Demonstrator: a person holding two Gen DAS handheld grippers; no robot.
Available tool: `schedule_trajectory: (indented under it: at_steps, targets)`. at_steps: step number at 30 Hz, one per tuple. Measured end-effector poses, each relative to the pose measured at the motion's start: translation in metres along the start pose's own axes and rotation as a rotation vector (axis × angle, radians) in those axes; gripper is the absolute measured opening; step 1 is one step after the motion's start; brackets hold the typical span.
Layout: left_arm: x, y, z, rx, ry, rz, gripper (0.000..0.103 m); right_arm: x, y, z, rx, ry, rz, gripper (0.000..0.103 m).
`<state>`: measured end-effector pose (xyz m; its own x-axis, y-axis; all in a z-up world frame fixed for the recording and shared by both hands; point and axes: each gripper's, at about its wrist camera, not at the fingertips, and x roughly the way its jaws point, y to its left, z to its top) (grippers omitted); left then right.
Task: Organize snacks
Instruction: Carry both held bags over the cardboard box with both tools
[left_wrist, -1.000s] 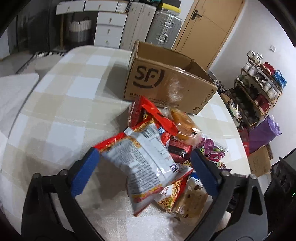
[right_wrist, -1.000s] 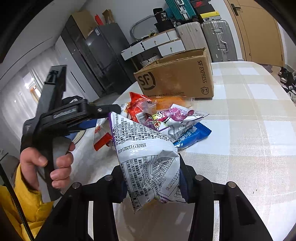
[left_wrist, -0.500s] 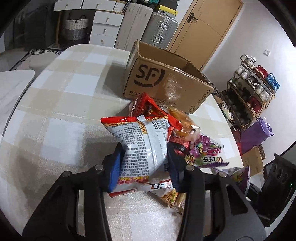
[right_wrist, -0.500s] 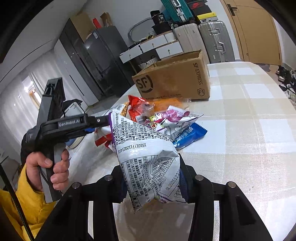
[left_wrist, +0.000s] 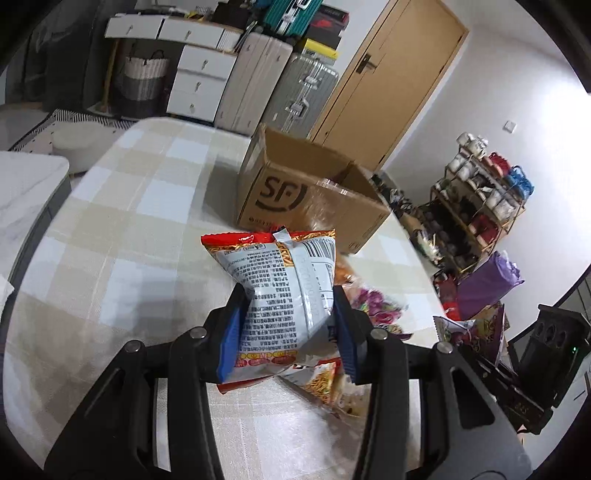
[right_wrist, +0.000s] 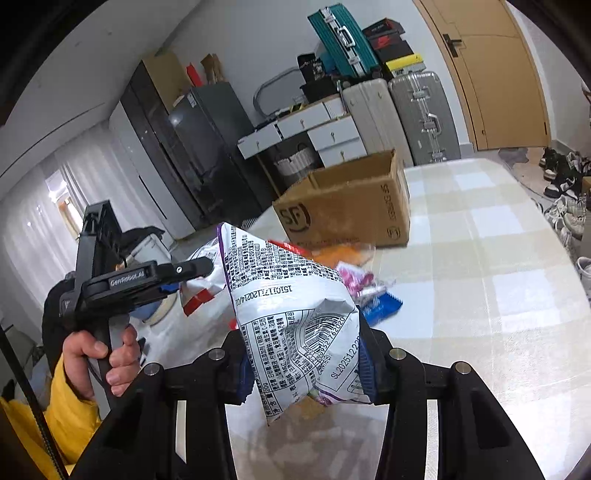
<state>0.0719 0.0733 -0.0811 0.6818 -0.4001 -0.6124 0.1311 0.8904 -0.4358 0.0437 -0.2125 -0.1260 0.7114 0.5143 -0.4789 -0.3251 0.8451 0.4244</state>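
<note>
Both jaws are clamped now: our left gripper (left_wrist: 288, 325) pinches the red-edged snack bag (left_wrist: 280, 291), our right gripper (right_wrist: 306, 365) the purple-trimmed bag (right_wrist: 291, 314). We're mid-carry, so next we swing both ahead over the open cardboard box (left_wrist: 314, 192) and release.

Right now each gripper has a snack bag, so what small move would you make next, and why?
Probably carry both bags on toward the box and over its open top. The left gripper is clamped on the red bag, the right gripper on the purple bag, both are lifted off the pile, and the box stands open just behind it.
</note>
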Motion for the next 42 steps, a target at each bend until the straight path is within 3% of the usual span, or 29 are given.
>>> schedule_trajectory:
  at_steps: [5,13,22,31,38,42]
  targets:
    - [-0.029,-0.010,0.017,0.027,-0.052,-0.033,0.041,-0.015,0.009,0.026,-0.002,-0.051,0.040,0.045]
    - [-0.065,-0.046,0.067,0.126,-0.129,-0.055,0.041,-0.022,0.020,0.103,0.008,-0.106,0.141,0.045]
    - [-0.065,-0.087,0.144,0.184,-0.134,-0.064,0.041,0.013,0.021,0.183,0.024,-0.066,0.180,0.045]
    - [0.015,-0.106,0.203,0.174,-0.042,-0.037,0.041,0.090,0.001,0.240,0.046,0.018,0.177,0.045]
    - [0.107,-0.094,0.228,0.168,0.059,0.012,0.041,0.159,-0.030,0.246,0.102,0.126,0.161,0.045]
    - [0.160,-0.080,0.224,0.159,0.139,0.037,0.041,0.192,-0.048,0.240,0.127,0.194,0.146,0.045]
